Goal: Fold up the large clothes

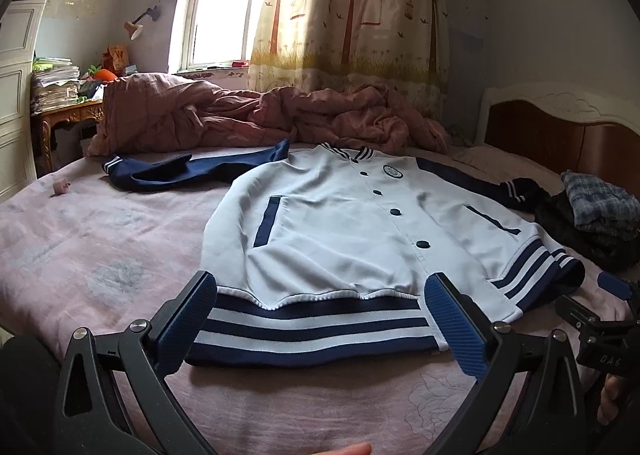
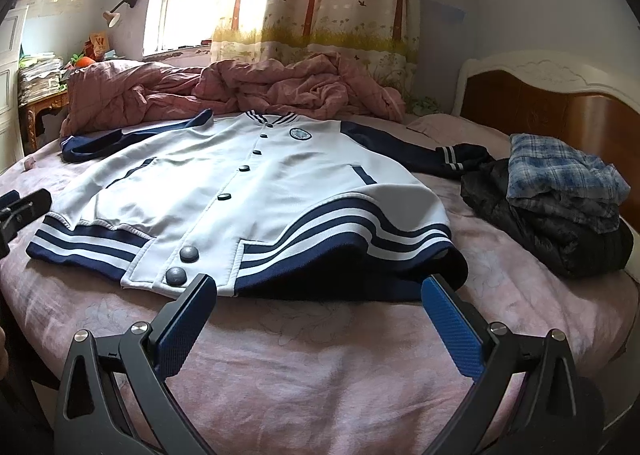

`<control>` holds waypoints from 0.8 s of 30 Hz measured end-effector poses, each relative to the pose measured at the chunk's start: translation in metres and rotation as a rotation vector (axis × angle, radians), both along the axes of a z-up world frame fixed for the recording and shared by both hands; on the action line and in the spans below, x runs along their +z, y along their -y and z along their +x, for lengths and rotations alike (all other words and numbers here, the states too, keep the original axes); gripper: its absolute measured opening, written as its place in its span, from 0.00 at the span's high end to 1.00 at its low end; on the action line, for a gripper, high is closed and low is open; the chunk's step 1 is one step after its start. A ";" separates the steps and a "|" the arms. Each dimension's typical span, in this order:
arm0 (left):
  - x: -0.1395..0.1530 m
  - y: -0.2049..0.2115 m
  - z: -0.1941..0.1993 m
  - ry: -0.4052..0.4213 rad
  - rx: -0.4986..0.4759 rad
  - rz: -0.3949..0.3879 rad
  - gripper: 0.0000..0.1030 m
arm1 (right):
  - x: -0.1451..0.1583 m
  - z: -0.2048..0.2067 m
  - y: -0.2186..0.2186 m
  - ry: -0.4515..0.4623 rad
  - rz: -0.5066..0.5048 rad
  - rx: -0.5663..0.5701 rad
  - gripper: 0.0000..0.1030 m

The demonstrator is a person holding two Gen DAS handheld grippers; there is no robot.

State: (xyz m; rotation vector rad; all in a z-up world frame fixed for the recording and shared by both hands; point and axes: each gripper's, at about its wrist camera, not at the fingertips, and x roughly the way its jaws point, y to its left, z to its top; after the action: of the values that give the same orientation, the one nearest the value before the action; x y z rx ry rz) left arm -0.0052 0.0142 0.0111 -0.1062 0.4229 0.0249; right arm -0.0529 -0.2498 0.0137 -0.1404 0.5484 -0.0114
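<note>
A white baseball jacket (image 1: 340,223) with navy sleeves, dark buttons and a navy-and-white striped hem lies flat, front up, on the pink bed (image 1: 100,255). Both sleeves are spread out to the sides. My left gripper (image 1: 320,295) is open, its blue pads on either side of the left half of the striped hem, just above it. In the right wrist view the same jacket (image 2: 248,183) fills the middle. My right gripper (image 2: 320,295) is open just short of the hem's right half, holding nothing. The right gripper's body (image 1: 600,319) shows at the left view's right edge.
A rumpled pink quilt (image 1: 260,115) lies along the bed's far side under the curtained window. A pile of dark and plaid clothes (image 2: 560,207) sits at the right near the wooden headboard (image 2: 560,103). A small pink object (image 1: 61,187) lies at far left. A cluttered side table (image 1: 64,111) stands beyond.
</note>
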 end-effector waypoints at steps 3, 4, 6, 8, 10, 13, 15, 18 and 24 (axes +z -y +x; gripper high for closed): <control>-0.001 -0.001 0.000 -0.007 -0.007 -0.007 0.00 | 0.001 0.001 0.003 0.001 0.014 -0.006 0.00; -0.002 0.000 0.000 -0.011 -0.010 -0.011 0.00 | 0.001 0.001 0.004 0.002 0.017 -0.008 0.00; -0.002 0.000 0.001 -0.016 -0.017 -0.015 0.00 | 0.002 0.001 0.005 0.006 0.018 -0.016 0.00; -0.002 0.002 0.000 -0.015 -0.016 -0.005 0.00 | 0.001 0.001 0.006 0.008 0.019 -0.023 0.00; -0.002 0.004 -0.001 -0.007 -0.010 0.012 0.00 | 0.001 0.001 0.006 0.009 0.021 -0.021 0.00; -0.002 0.006 -0.001 -0.007 -0.017 0.020 0.00 | 0.001 0.001 0.006 0.008 0.019 -0.021 0.00; -0.002 0.008 -0.001 -0.008 -0.026 0.019 0.00 | 0.002 0.001 0.006 0.010 0.019 -0.021 0.00; -0.002 0.013 -0.005 0.011 -0.023 0.052 0.00 | 0.002 0.001 0.006 0.010 0.018 -0.023 0.00; 0.000 0.020 -0.008 0.040 -0.034 0.086 0.00 | 0.002 0.001 0.007 0.010 0.022 -0.023 0.00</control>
State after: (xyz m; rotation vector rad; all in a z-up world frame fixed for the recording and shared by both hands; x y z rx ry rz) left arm -0.0132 -0.0062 0.0115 -0.0152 0.3833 0.0073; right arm -0.0514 -0.2568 0.0156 -0.1128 0.5402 -0.0282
